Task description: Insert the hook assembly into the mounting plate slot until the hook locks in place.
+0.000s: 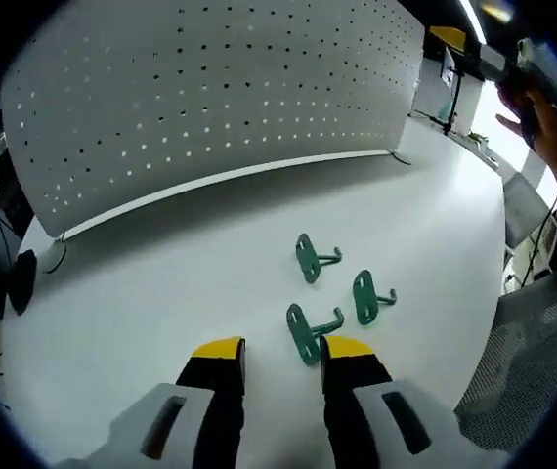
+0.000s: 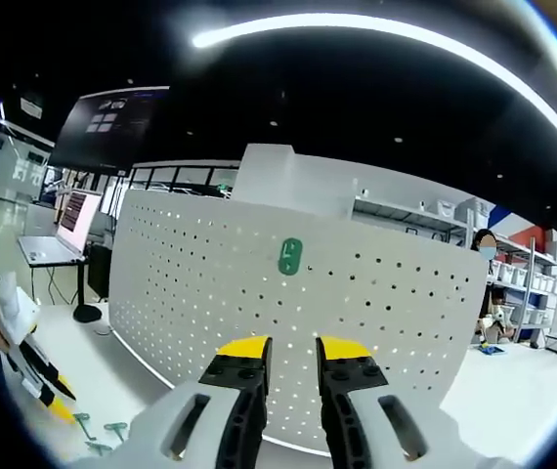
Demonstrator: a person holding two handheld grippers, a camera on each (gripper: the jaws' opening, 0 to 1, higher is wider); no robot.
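Three green hooks lie on the white table in the left gripper view: one far [image 1: 313,259], one to the right [image 1: 368,296] and one nearest [image 1: 306,332]. My left gripper [image 1: 283,352] is open just short of the nearest hook, which lies against the inner side of its right fingertip [image 1: 347,348]. A white pegboard [image 1: 210,88] stands upright behind them. In the right gripper view, a green hook [image 2: 290,256] is mounted on the pegboard [image 2: 376,313]. My right gripper [image 2: 293,354] is held up, facing it, open and empty. The left gripper [image 2: 20,352] shows low at the left, over two hooks on the table [image 2: 103,427].
A person's hand [image 1: 552,117] holds the right gripper at the top right of the left gripper view. A laptop [image 2: 54,234] sits on a desk to the left of the board. Shelves [image 2: 425,210] and a seated person [image 2: 493,293] are behind it. The table edge [image 1: 498,293] runs down the right.
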